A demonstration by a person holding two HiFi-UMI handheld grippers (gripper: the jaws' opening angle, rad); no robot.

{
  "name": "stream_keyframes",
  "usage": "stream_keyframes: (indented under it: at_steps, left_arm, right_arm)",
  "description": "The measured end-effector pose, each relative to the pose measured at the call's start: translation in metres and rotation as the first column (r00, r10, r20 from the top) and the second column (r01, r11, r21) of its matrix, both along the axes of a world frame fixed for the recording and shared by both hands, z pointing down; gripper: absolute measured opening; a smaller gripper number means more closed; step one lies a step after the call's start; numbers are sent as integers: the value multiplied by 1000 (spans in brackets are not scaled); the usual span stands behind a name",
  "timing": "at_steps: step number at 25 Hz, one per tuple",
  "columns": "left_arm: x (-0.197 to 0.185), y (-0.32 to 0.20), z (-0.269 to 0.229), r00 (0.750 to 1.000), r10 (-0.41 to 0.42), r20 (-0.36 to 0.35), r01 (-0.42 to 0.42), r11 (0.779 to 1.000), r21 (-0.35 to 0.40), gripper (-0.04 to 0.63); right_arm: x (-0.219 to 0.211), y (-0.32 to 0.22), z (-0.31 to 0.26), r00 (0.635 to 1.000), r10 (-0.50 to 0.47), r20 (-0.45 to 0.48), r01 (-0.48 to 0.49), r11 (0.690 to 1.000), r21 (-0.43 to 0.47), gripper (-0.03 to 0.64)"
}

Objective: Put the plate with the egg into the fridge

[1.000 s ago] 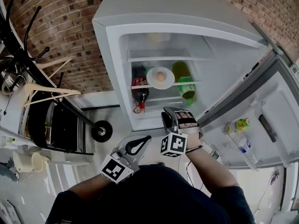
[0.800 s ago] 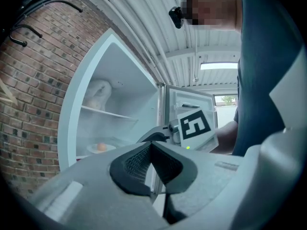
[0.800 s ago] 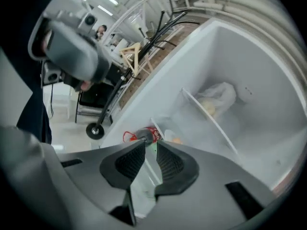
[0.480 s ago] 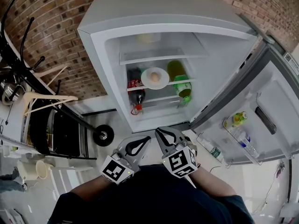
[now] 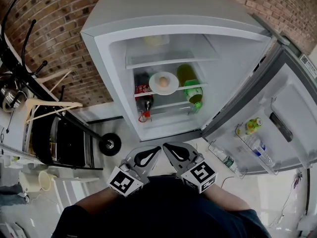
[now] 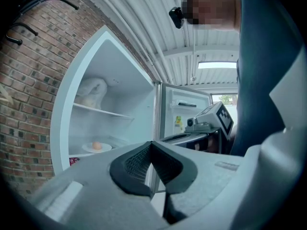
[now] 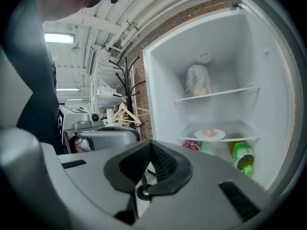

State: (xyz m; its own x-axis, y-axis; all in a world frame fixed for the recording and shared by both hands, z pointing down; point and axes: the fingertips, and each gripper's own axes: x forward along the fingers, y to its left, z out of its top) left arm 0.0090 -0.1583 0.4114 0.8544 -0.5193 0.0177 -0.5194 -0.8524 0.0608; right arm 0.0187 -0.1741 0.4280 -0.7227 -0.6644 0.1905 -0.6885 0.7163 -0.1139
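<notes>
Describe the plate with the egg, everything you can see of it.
The plate is small, round and white, with a shallow raised rim; it looks like ceramic or plastic. It lies flat on the middle shelf of the open fridge, near the shelf's front edge. One brownish egg sits at about its centre, and nothing else is on it. A dark bottle stands to its left and a green bottle to its right. Whether either touches it cannot be told.

in the fridge (image 5: 178, 6), the middle shelf (image 7: 235, 138) carries the plate (image 7: 218, 135) with the egg (image 7: 209, 132).
</notes>
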Motion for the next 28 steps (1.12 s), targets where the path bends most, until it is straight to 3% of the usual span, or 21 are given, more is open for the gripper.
stream_keyframes:
  at_steps: [28]
  left_arm:
    - [2,-2,-2,1000,-9,-12,9,1000,0,3]
  right_arm:
    - [6,1,1,1000,3,4,-3,1000,2,9]
